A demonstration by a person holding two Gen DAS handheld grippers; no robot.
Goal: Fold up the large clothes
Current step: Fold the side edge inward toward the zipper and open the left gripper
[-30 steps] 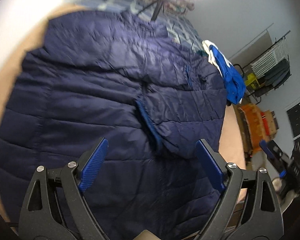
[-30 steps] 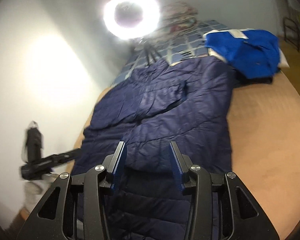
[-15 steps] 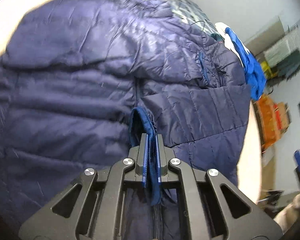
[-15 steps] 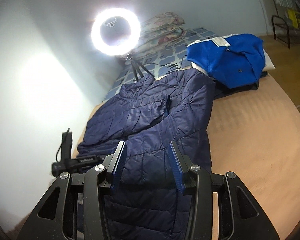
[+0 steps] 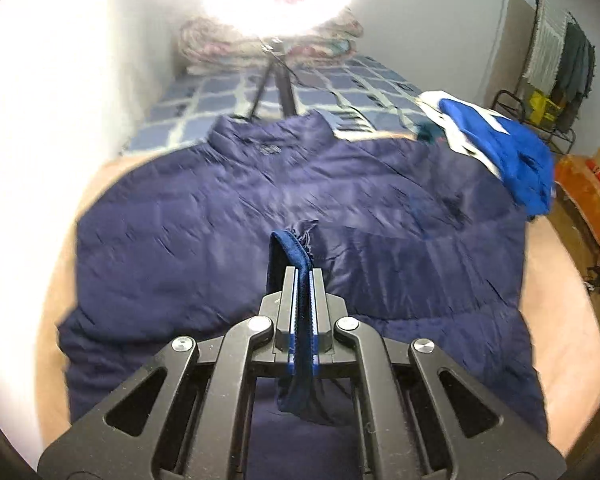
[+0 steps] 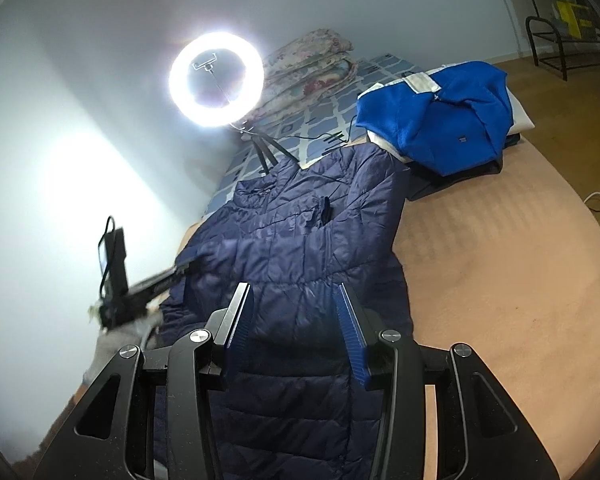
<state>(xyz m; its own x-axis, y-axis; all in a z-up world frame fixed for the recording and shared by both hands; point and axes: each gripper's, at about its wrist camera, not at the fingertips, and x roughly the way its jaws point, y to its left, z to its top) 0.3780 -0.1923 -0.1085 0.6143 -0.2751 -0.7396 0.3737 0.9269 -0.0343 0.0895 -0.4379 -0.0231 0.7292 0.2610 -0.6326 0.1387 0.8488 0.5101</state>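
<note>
A large navy quilted jacket lies spread on a tan bed cover, collar toward the far end. It also shows in the right wrist view. My left gripper is shut on the jacket's sleeve cuff and holds it raised above the jacket's middle. My right gripper is open and empty, above the jacket's lower part. The left gripper shows blurred at the jacket's left side in the right wrist view.
A folded bright blue garment lies on a pile at the jacket's far right. A lit ring light on a tripod stands beyond the collar. Folded floral quilts lie against the wall. The tan cover stretches to the right.
My left gripper shut on the sleeve cuff and has lifted it, tilting up toward the ring light. My right gripper has drawn back and upward, staying open.
</note>
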